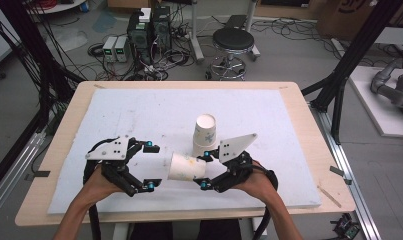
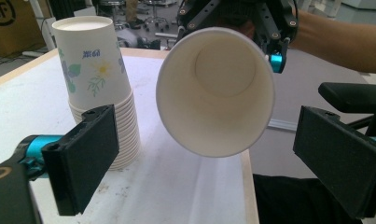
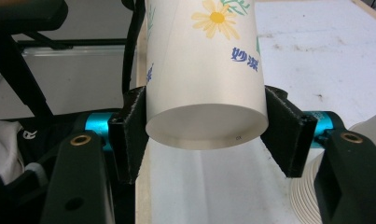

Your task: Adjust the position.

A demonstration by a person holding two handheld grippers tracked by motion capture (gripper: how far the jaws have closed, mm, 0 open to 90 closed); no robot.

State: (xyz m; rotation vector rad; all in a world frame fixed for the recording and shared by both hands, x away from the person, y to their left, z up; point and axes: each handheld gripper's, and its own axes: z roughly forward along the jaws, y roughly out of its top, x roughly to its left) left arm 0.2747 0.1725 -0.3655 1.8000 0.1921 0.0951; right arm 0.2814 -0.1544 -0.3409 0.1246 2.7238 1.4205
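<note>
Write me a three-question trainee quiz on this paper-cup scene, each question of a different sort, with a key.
1. True or false: the right tongs are shut on the base end of a single paper cup.
2. Multiple choice: the open mouth of that cup faces A) the left tongs, B) the stool, C) straight down onto the table.
3. Fill in: the stack of paper cups stands on the white board with its mouths facing ____.

Key: 1 true; 2 A; 3 down.
</note>
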